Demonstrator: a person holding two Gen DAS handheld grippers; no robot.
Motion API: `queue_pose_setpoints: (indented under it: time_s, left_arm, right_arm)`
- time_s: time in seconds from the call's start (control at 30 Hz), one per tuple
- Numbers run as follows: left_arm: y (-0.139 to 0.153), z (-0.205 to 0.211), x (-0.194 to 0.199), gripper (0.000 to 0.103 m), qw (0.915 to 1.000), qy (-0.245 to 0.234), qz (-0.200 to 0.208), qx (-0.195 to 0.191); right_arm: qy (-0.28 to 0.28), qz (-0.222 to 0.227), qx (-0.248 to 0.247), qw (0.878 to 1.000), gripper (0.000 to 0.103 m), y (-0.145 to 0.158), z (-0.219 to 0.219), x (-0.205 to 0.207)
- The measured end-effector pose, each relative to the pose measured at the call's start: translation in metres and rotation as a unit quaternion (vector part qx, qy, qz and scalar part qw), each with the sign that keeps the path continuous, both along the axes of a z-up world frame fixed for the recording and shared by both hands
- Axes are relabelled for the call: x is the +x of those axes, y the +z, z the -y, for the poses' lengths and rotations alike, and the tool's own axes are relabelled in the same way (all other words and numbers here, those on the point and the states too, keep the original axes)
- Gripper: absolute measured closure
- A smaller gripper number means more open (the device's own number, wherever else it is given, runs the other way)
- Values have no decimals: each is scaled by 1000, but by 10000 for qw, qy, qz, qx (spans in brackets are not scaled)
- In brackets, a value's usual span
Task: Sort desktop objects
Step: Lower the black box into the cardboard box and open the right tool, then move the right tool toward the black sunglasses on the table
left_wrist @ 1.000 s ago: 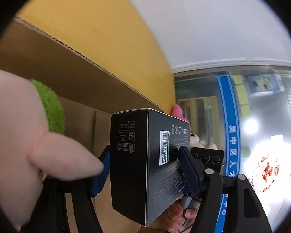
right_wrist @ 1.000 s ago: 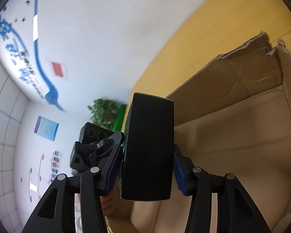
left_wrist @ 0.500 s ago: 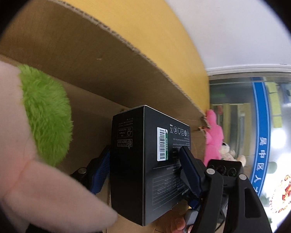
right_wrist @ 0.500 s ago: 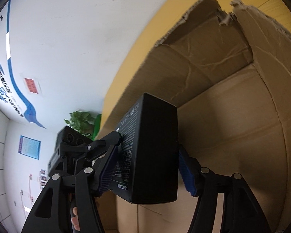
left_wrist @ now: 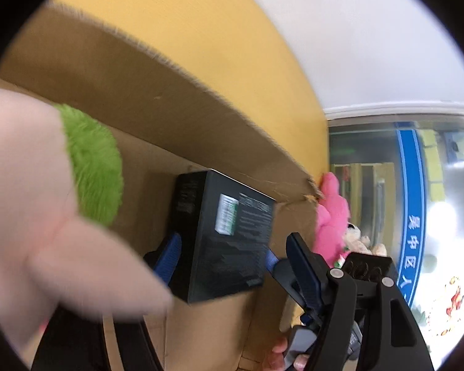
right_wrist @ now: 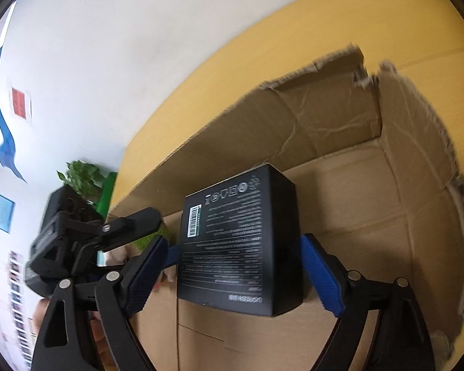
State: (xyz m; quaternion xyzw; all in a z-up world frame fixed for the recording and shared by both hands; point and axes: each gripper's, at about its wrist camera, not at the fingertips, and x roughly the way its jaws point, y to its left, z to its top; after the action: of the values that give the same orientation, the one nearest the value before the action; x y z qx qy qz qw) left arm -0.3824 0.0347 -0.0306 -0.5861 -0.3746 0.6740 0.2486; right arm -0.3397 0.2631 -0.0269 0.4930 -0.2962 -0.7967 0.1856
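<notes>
Jaws of the right gripper [right_wrist: 235, 275] and left gripper [left_wrist: 232, 262] stand apart, gripping nothing, with the black retail box [right_wrist: 238, 247] between them inside the cardboard carton [right_wrist: 386, 204], where a brushing pad might tip it.

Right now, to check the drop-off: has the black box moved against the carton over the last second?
Yes. In the right wrist view the black box has gone down past the far rim of the carton, deeper inside.
</notes>
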Motion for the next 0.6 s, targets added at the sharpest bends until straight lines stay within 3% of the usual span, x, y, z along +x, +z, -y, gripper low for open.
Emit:
queue_pose_setpoints:
  time_s: [0.13,0.2,0.27,0.3,0.33,0.4,0.43,0.57,0.6]
  left_arm:
    - [46,15,31,33,9970,-71,-748,-183]
    - [83,26,61,33,9894,-132,-1399,-355]
    - [116,43,96,33,9759,-86,-2100,-584]
    - [131,52,114,33,9669,-45,-2443,-737]
    - [145,63,135,25,9561,14,-2776,-936]
    - [172,74,183,20,9269,185,-3439,-1491]
    - [183,79,210,20,9077,241,-3763,-1842]
    - [193,81,277,20,8555,364,-4286,-2883]
    - [192,77,287,20,8473,383,-4319,-3066]
  right_arm:
    - [135,-185,669,9975,12,27,15,19]
    - [194,-361,1153,9925,0,45,23,37]
    - [241,-695,1570,9849,0,63,25,68]
    - [249,-870,1712,9811,0,74,27,85]
    - [206,-1041,1867,9767,0,85,29,102]
    - [83,-1436,2147,9660,0,95,8,141]
    - [54,-1595,2227,9617,0,103,9,160]
    - [108,-1990,2537,9465,0,134,28,216]
    - [117,-2039,2553,9450,0,135,26,230]
